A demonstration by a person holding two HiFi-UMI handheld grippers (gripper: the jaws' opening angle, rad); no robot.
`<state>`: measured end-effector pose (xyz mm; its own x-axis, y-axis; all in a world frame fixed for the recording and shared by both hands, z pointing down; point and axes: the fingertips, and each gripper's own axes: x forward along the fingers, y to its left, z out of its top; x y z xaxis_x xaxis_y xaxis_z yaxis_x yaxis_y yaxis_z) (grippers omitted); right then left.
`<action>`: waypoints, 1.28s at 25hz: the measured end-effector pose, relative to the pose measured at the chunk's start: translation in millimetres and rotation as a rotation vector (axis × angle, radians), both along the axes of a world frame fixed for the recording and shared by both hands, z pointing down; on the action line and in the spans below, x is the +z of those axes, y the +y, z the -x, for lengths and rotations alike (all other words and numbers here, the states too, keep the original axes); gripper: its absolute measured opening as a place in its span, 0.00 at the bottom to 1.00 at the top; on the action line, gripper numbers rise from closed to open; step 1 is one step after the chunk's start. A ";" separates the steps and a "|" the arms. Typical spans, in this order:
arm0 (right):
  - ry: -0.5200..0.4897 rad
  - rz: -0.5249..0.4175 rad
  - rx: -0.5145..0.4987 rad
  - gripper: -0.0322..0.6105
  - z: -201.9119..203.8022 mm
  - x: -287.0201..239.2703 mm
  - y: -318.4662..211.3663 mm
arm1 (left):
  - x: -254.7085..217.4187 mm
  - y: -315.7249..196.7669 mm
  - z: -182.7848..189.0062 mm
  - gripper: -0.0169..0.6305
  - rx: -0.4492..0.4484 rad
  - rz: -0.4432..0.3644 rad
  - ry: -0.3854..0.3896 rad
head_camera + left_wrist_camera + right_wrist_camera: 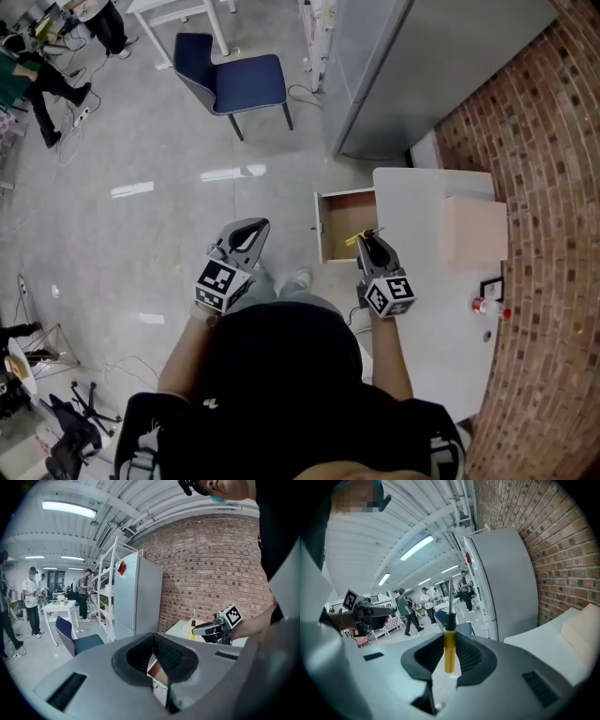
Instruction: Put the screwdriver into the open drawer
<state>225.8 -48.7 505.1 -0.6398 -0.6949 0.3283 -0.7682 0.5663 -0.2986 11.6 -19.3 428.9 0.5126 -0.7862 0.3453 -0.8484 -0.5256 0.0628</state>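
Note:
The screwdriver (449, 652) has a yellow handle, a black collar and a thin metal shaft, and it stands upright between the pads of my right gripper (449, 641), which is shut on it. In the head view my right gripper (368, 238) holds the screwdriver (357, 238) over the near edge of the open wooden drawer (343, 214), which is pulled out from a white cabinet (427, 202). My left gripper (259, 225) hangs left of the drawer over the floor. Its pads (161, 651) meet at the tips with nothing between them.
On the white cabinet top lie a cardboard box (475, 231) and a small red-and-white item (488, 307). A brick wall (553, 187) runs along the right. A grey fridge (412, 66) and a blue chair (239, 82) stand farther off. People stand in the background (33, 597).

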 end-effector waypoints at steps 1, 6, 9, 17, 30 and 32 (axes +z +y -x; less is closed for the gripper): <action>0.005 0.008 0.000 0.18 2.3 5.3 -3.2 | 2.3 -1.4 4.7 0.03 -0.004 0.008 -0.001; 0.033 0.053 0.025 0.18 15.5 32.6 -20.8 | 12.9 -10.3 32.3 0.03 -0.012 0.052 -0.010; 0.055 0.098 0.032 0.18 21.2 55.6 -25.5 | 23.4 -13.4 46.2 0.03 -0.017 0.090 -0.019; 0.109 0.213 0.030 0.18 35.7 125.4 -44.7 | 54.8 -27.6 74.2 0.03 -0.030 0.167 -0.025; 0.222 0.434 0.020 0.18 44.0 273.0 -64.5 | 108.4 -37.2 89.7 0.03 -0.038 0.280 -0.041; 0.217 0.463 0.017 0.18 46.5 289.7 -67.1 | 118.0 -38.0 93.5 0.03 -0.051 0.298 -0.040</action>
